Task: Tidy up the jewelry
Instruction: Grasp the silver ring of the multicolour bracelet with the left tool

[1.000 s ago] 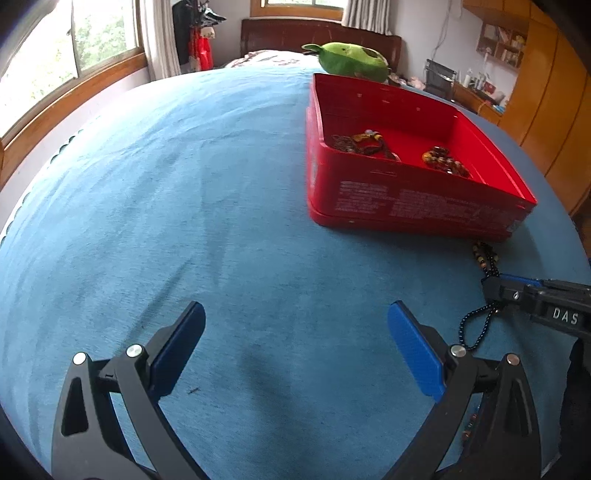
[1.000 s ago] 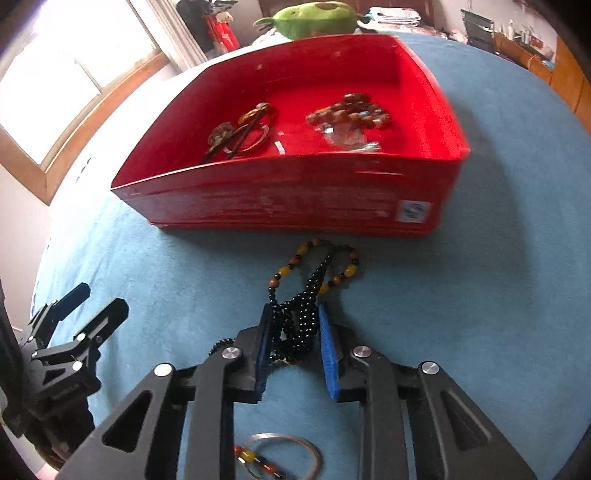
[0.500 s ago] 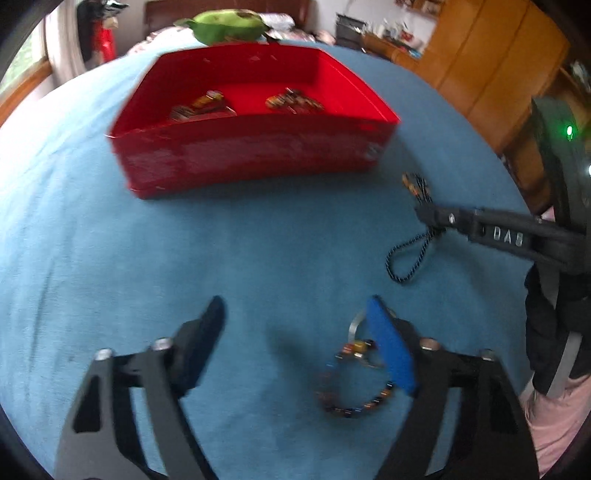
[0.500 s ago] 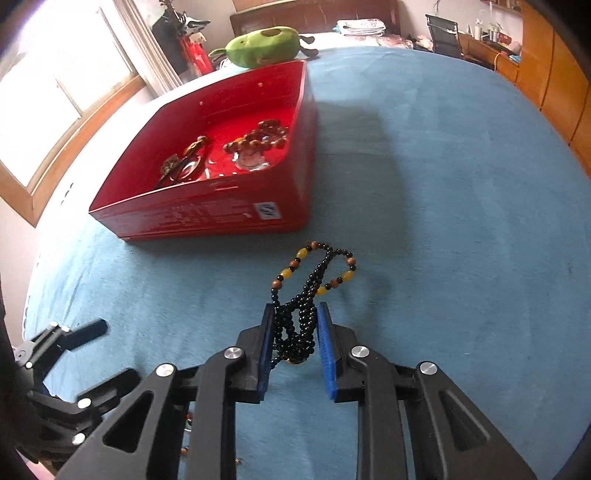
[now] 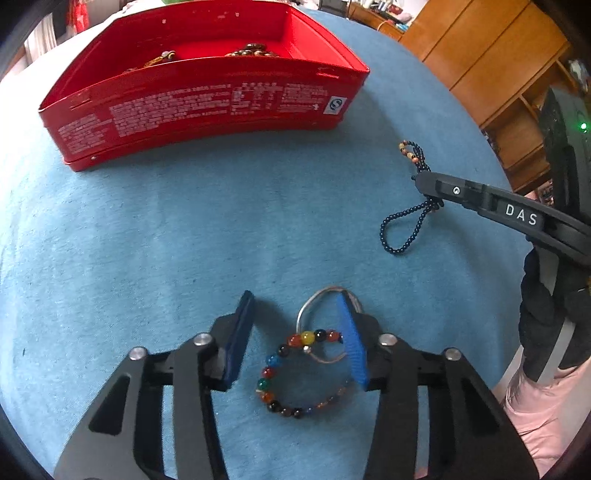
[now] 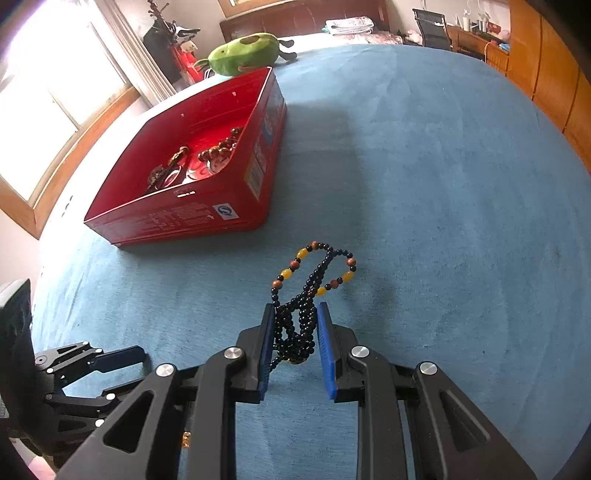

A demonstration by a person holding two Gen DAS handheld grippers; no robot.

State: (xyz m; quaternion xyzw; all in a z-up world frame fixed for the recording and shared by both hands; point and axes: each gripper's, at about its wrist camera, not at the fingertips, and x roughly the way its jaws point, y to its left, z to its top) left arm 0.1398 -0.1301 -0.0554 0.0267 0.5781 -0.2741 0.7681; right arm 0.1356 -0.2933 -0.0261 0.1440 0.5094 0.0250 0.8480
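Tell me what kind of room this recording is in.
Most likely a bedroom: a wooden headboard with folded bedding beside it, a green plush toy on the blue bedspread, and wooden wardrobes along one wall.

Wide bare stretch of blue bedspread [image 6: 443, 184] to the right of the red tin [image 6: 207, 218], open all the way to the far edge. Clear cloth too between the tin's near wall and the near side, broken only by a multicoloured bead bracelet [image 5: 280, 384] with a silver bangle [image 5: 314, 302] lying low on it. At the far end, a green plush toy [image 6: 243, 53] just beyond the tin. Wooden cabinets [image 5: 480, 59] along the right, off the bedspread. Inside the tin, jewellery at the near end, bare red floor farther in.
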